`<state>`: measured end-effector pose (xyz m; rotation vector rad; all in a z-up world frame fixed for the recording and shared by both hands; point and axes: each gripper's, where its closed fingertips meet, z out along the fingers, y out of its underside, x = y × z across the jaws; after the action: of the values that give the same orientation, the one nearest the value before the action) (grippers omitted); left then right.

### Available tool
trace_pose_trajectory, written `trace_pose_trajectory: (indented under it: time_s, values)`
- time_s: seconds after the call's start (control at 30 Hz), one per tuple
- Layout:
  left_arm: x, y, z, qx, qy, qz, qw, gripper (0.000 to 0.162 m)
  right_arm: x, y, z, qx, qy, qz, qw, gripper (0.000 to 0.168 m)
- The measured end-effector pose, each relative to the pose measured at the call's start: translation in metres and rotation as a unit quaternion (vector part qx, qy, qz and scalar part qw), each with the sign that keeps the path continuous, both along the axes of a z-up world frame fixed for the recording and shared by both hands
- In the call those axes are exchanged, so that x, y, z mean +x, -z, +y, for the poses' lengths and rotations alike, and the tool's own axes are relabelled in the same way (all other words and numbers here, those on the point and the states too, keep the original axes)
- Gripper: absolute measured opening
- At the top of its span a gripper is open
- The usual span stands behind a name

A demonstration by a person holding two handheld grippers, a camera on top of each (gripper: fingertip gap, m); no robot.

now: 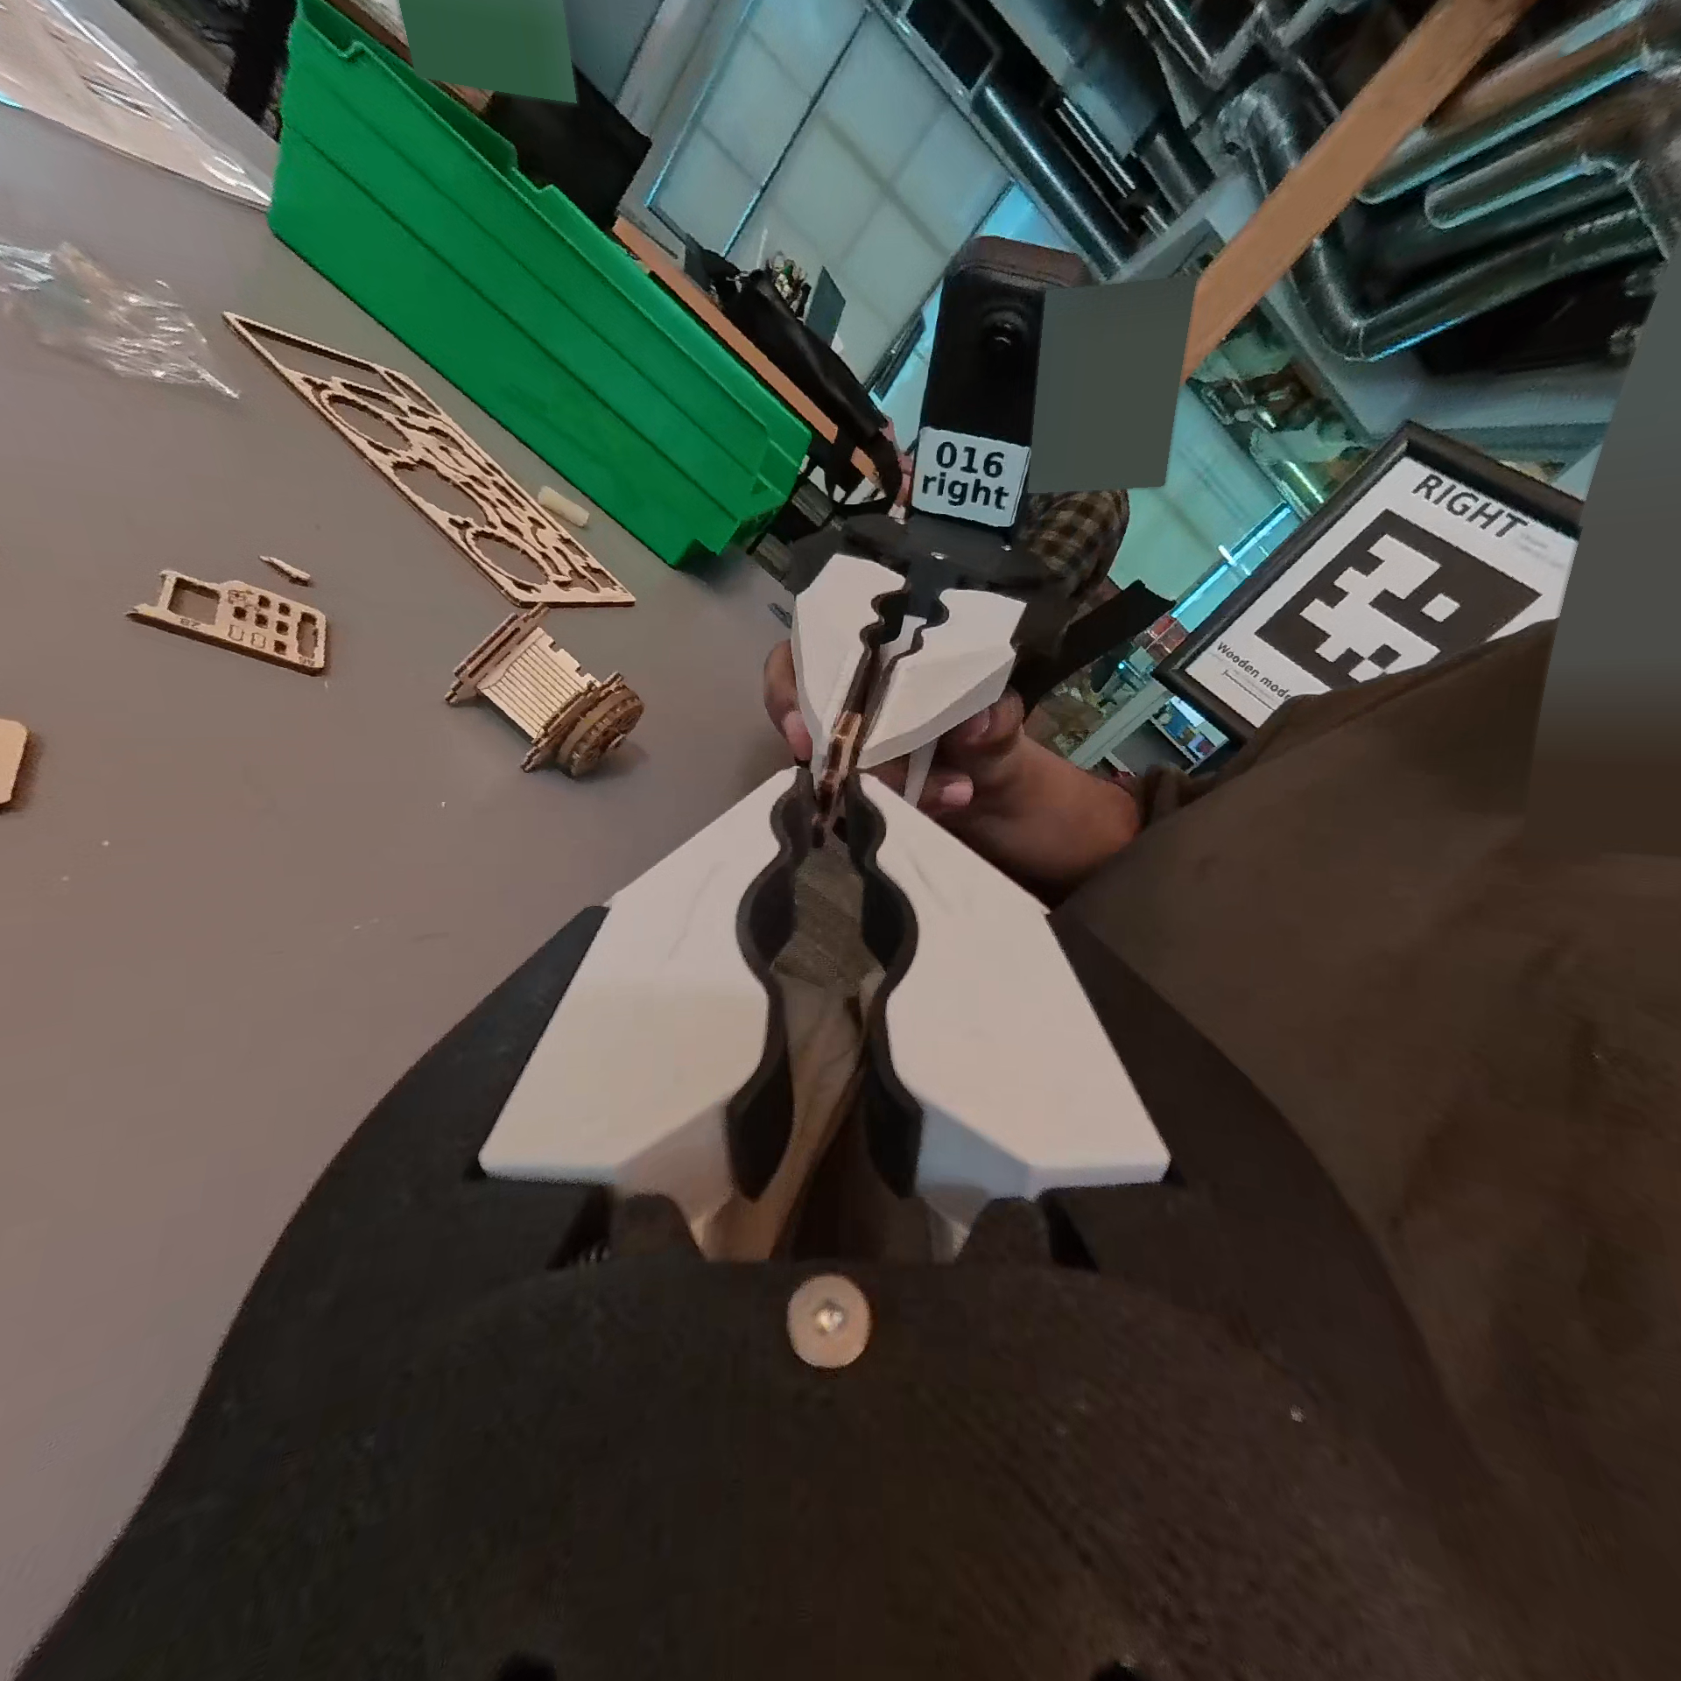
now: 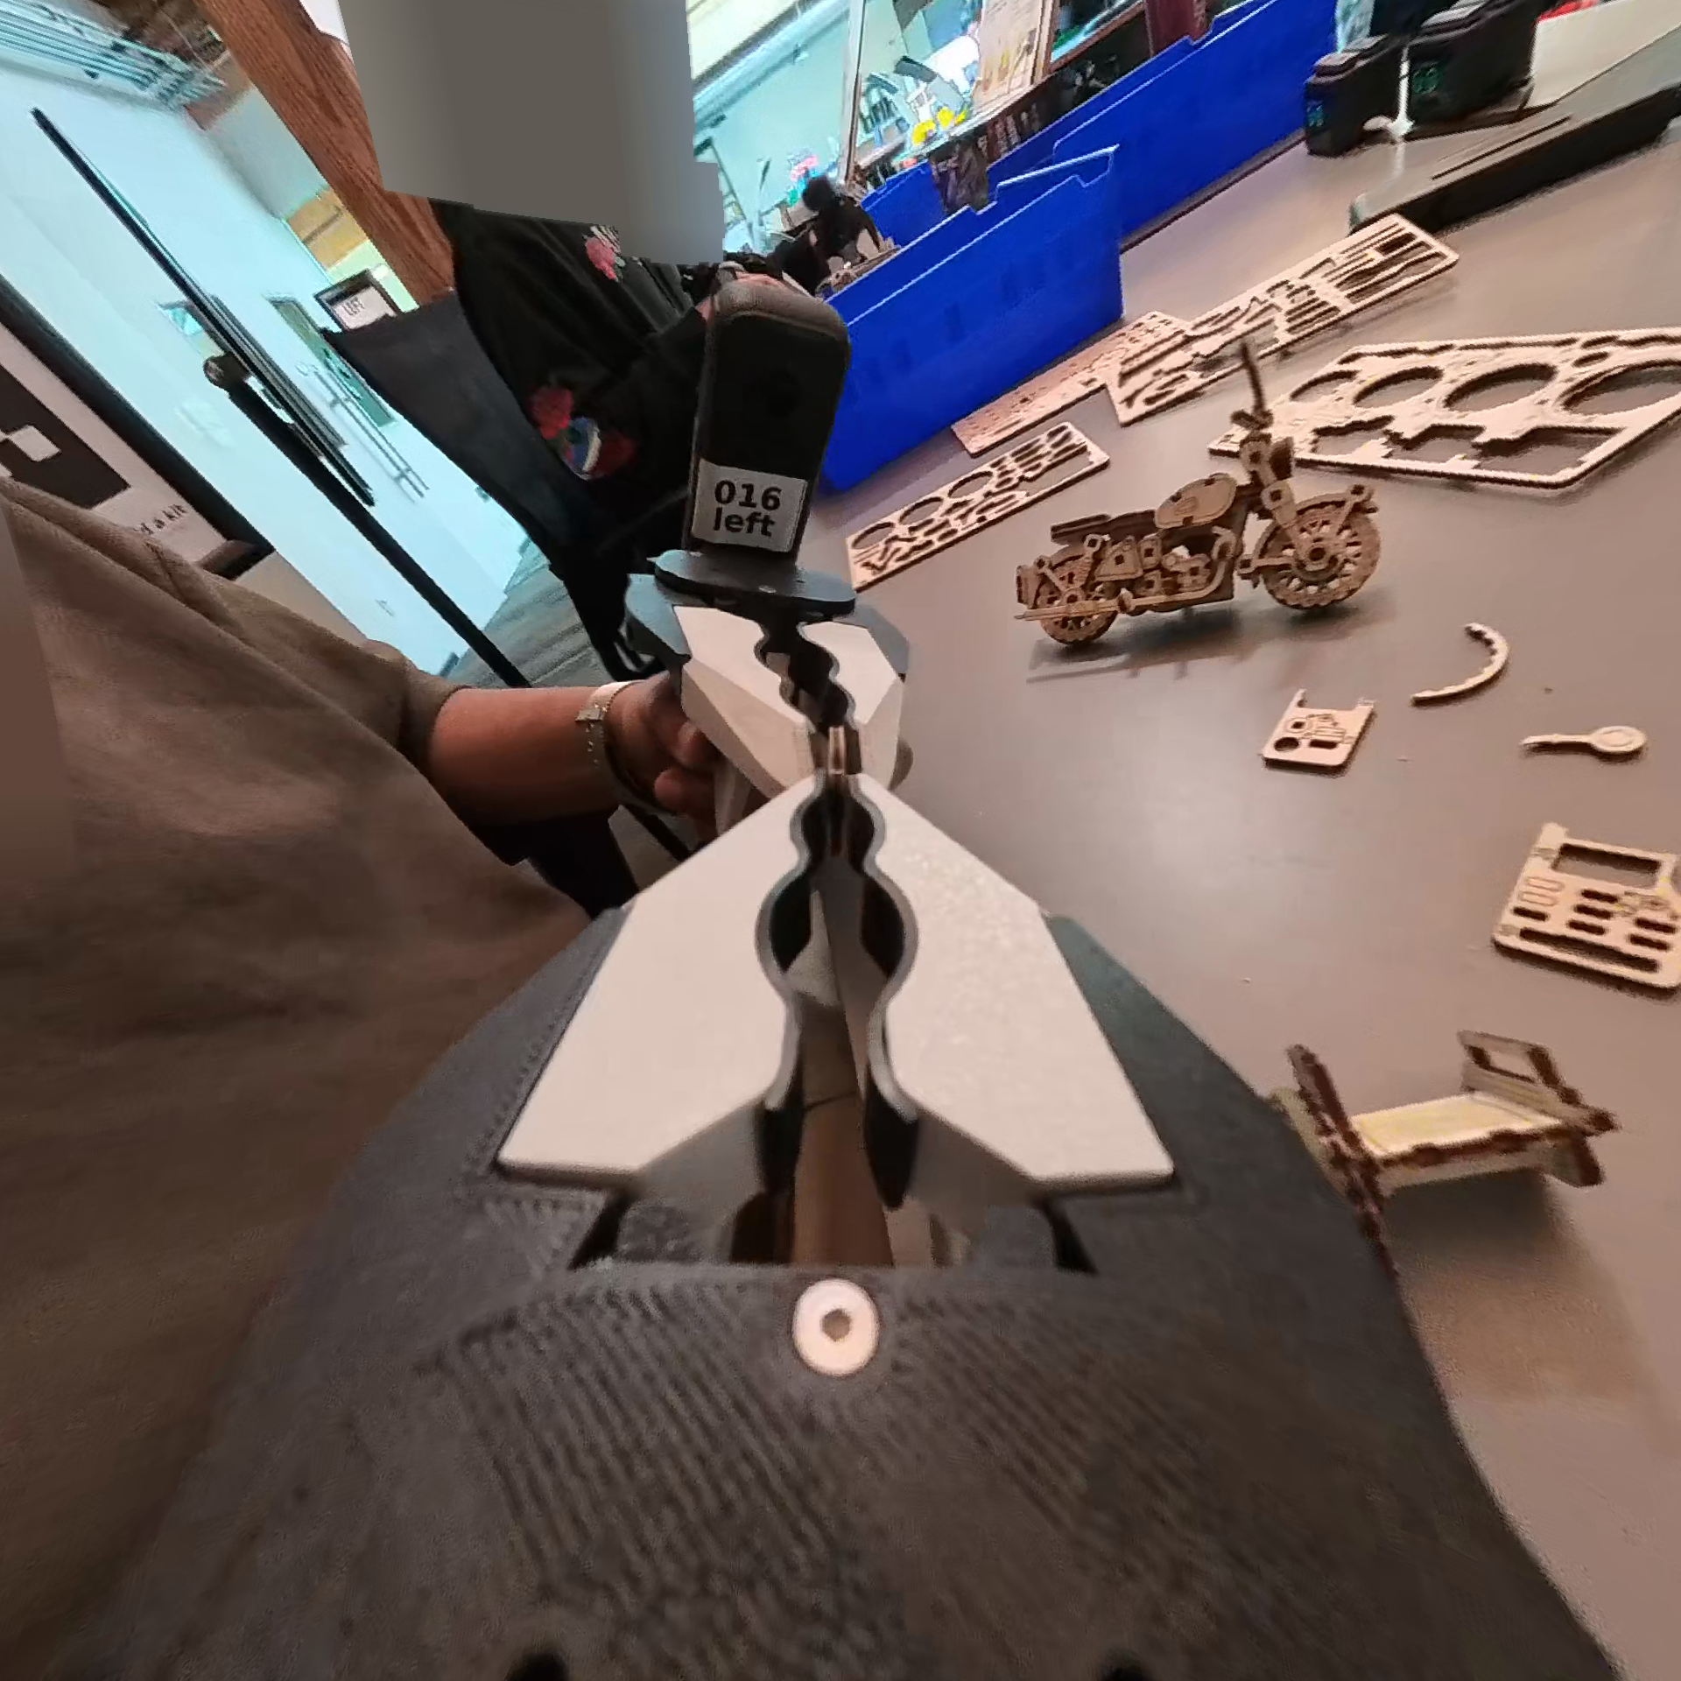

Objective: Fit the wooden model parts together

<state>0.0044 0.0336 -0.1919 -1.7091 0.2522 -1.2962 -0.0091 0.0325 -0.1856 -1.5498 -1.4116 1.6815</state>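
My left gripper (image 1: 826, 790) and my right gripper (image 2: 832, 784) face each other tip to tip above the grey table's near edge (image 1: 273, 910). Each is shut on a small flat wooden part. The left one's part (image 1: 825, 808) shows between its tips. The right one's part (image 1: 848, 728) sits in the right gripper (image 1: 841, 741) opposite. The two parts meet edge-on between the tips. In the right wrist view only a thin sliver of wood (image 2: 837, 753) shows between my tips and the left gripper (image 2: 835, 739). I cannot tell whether the parts are joined.
A wheeled wooden sub-assembly (image 1: 555, 700), a flat slotted part (image 1: 236, 623), a cut-out sheet (image 1: 437, 455) and a green bin (image 1: 509, 300) lie to the left. A finished wooden motorcycle (image 2: 1201, 555), more sheets (image 2: 1492, 409), loose parts (image 2: 1592, 910) and a blue bin (image 2: 982, 337) show in the right wrist view. Less than 4 cm separates the two grippers' tips.
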Motion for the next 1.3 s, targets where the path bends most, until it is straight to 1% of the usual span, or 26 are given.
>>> trace_pose_trajectory:
  time_s: [0.1, 0.27, 0.5, 0.67, 1.03, 1.3]
  values:
    - [0.0, 0.003, 0.002, 0.005, -0.008, 0.016, 1.0, 0.003, 0.0, 0.002, 0.002, 0.005, 0.0, -0.003, 1.0, 0.001]
    - [-0.001, 0.009, 0.002, -0.007, -0.001, 0.031, 0.999, 0.003, -0.001, 0.008, 0.002, 0.02, -0.003, -0.011, 1.0, 0.0]
    - [-0.002, 0.011, 0.004, -0.014, -0.004, 0.03, 0.999, 0.003, -0.003, 0.01, 0.004, -0.007, -0.006, -0.011, 1.0, 0.001]
    - [-0.003, 0.014, 0.007, -0.007, -0.014, 0.053, 0.998, 0.003, -0.003, 0.013, 0.007, -0.025, -0.005, -0.016, 1.0, 0.001]
    - [-0.007, 0.011, 0.009, -0.006, -0.026, 0.043, 0.999, 0.002, -0.002, 0.007, 0.013, -0.036, 0.009, 0.0, 0.999, 0.0]
    - [-0.012, 0.012, 0.012, -0.004, -0.044, 0.049, 0.998, 0.006, -0.002, 0.007, 0.016, -0.021, 0.02, 0.001, 1.0, 0.0]
